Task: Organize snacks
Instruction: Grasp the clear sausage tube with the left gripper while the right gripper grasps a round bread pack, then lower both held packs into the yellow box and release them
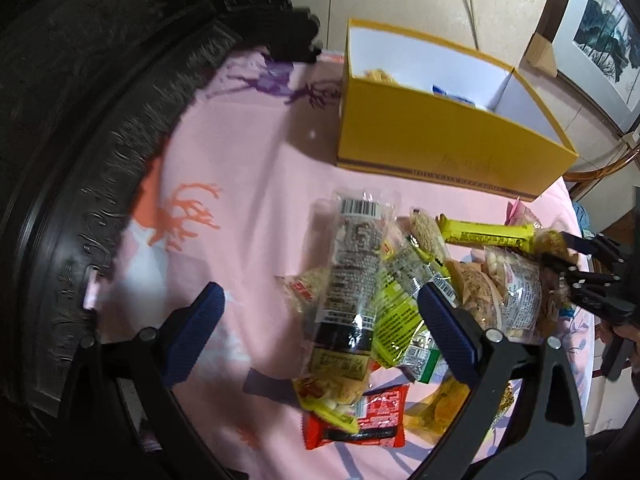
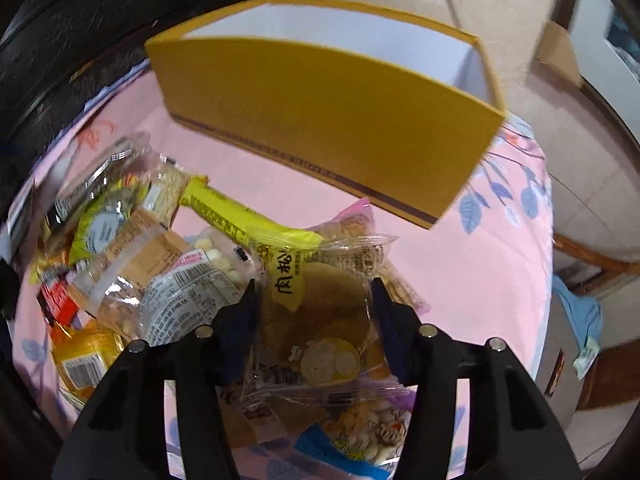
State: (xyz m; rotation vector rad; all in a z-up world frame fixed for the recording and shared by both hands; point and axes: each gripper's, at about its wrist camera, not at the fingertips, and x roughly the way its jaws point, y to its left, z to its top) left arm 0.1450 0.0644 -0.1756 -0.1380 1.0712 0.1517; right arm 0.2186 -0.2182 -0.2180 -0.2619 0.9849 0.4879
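Note:
A pile of wrapped snacks lies on a pink tablecloth. A yellow open box with white inside stands behind the pile and holds a few packets; it also shows in the right wrist view. My left gripper is open and empty, hovering above the left side of the pile. My right gripper is shut on a clear-wrapped meat floss bun with a yellow label, held above the pile. The right gripper also shows in the left wrist view at the right edge.
A dark carved wooden chair back curves along the left. A long yellow bar and a red packet lie in the pile. A framed picture leans at the wall. The table's edge drops off at the right.

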